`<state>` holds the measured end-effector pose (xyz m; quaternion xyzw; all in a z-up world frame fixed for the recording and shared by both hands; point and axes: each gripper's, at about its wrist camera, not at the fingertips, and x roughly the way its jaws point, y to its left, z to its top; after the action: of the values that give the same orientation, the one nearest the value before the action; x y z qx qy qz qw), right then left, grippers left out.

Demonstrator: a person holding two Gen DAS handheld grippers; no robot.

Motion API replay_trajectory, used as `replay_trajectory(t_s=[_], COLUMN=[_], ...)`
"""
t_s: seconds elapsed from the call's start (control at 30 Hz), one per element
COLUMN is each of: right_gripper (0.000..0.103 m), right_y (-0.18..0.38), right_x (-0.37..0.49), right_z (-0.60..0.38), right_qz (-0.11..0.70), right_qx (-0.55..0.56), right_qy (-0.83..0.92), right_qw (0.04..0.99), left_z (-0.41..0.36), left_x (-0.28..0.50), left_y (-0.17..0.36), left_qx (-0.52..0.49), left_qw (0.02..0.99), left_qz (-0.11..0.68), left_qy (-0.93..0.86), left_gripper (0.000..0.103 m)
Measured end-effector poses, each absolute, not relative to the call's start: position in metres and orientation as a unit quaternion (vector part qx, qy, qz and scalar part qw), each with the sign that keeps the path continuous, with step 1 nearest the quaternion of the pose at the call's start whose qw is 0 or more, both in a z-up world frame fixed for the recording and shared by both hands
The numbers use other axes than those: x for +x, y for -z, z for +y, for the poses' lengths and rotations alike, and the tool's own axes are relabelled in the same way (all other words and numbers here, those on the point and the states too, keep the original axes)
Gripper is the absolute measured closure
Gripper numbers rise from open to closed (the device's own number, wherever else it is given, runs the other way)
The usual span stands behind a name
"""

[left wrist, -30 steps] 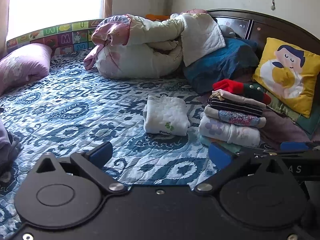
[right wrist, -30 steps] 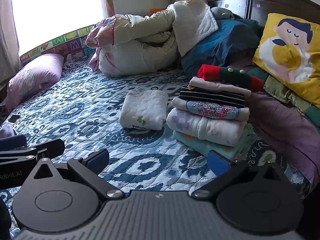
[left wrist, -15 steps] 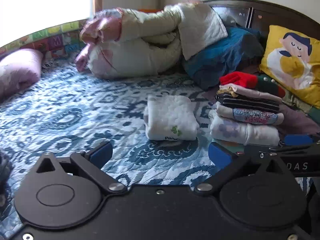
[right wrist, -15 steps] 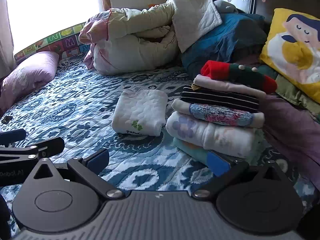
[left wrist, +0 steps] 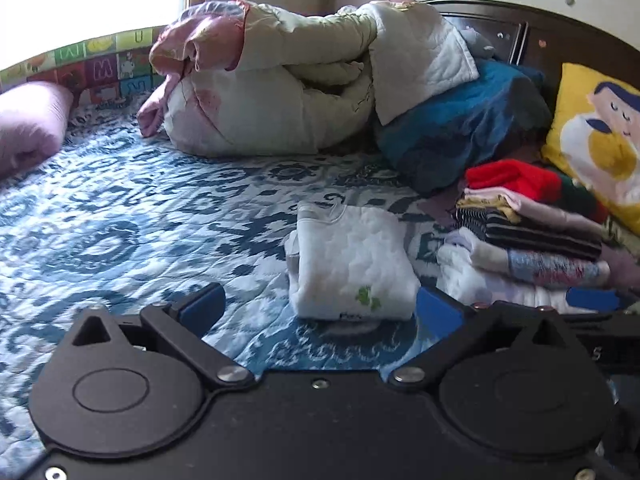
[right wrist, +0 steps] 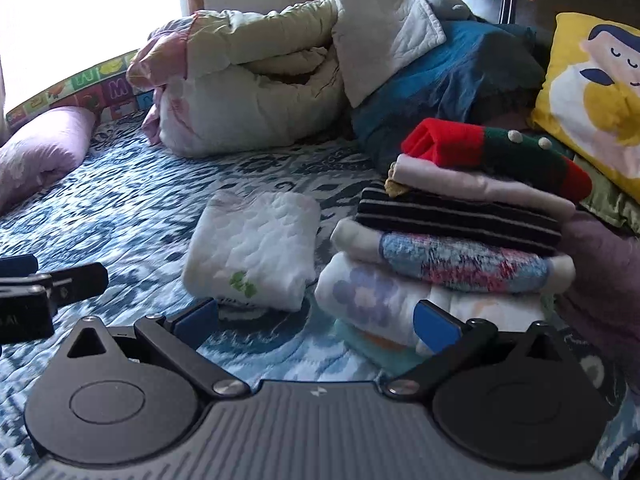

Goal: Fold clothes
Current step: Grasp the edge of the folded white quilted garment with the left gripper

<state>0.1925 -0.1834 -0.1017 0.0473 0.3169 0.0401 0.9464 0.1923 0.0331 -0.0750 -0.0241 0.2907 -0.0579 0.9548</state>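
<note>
A folded white quilted garment [left wrist: 352, 264] [right wrist: 256, 248] with a green print lies on the blue patterned bedspread [left wrist: 120, 232]. Right of it stands a stack of folded clothes [left wrist: 532, 240] [right wrist: 460, 236] with a red and green knit on top. My left gripper [left wrist: 320, 310] is open, its blue pads wide apart just short of the white garment's near edge. My right gripper [right wrist: 316, 322] is open too, between the white garment and the foot of the stack. Neither holds anything. The right gripper's tip [left wrist: 592, 300] shows in the left wrist view, and the left gripper's tip [right wrist: 48, 284] in the right wrist view.
A bundled cream and pink duvet [left wrist: 288, 80] and a blue blanket [left wrist: 460, 120] lie at the headboard. A yellow cushion [left wrist: 600, 140] leans at the right, a pink pillow [left wrist: 28, 124] lies at the left. Purple cloth [right wrist: 608, 280] lies right of the stack.
Both grippers have moved forward toward the white garment and the stack, which now look larger and closer. Both stay open and the clothes have not moved.
</note>
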Motion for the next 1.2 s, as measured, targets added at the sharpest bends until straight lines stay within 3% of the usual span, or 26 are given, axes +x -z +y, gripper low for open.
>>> replay_trajectory(t_s=[0.37, 0.5, 0.63, 0.83, 1.0, 1.03, 1.1, 1.2], right_gripper=[0.000, 0.000, 0.000, 0.000, 0.000, 0.000, 0.000, 0.000], right_y=[0.145, 0.153, 0.162, 0.175, 0.180, 0.180, 0.181, 0.182], right_x=[0.207, 0.214, 0.218, 0.224, 0.225, 0.225, 0.226, 0.227], right_z=[-0.171, -0.160, -0.157, -0.166, -0.165, -0.165, -0.167, -0.171], right_qz=[0.265, 0.266, 0.270, 0.281, 0.284, 0.284, 0.286, 0.292], right_qx=[0.069, 0.027, 0.015, 0.052, 0.059, 0.059, 0.070, 0.099], right_qy=[-0.075, -0.070, -0.063, -0.067, -0.070, -0.070, -0.074, -0.085], right_qw=[0.959, 0.961, 0.961, 0.956, 0.955, 0.955, 0.953, 0.948], left_z=[0.035, 0.041, 0.039, 0.035, 0.032, 0.033, 0.033, 0.030], left_x=[0.246, 0.272, 0.289, 0.309, 0.319, 0.321, 0.322, 0.315], left_y=[0.120, 0.145, 0.160, 0.176, 0.183, 0.183, 0.182, 0.176], left_qx=[-0.014, -0.039, -0.044, -0.044, -0.050, -0.059, -0.067, -0.065], left_qw=[0.956, 0.946, 0.942, 0.938, 0.937, 0.936, 0.935, 0.937], left_qz=[0.286, 0.311, 0.319, 0.331, 0.331, 0.333, 0.334, 0.326], left_qy=[0.069, 0.080, 0.089, 0.092, 0.095, 0.099, 0.104, 0.109], left_gripper=[0.008, 0.029, 0.033, 0.054, 0.057, 0.061, 0.079, 0.090])
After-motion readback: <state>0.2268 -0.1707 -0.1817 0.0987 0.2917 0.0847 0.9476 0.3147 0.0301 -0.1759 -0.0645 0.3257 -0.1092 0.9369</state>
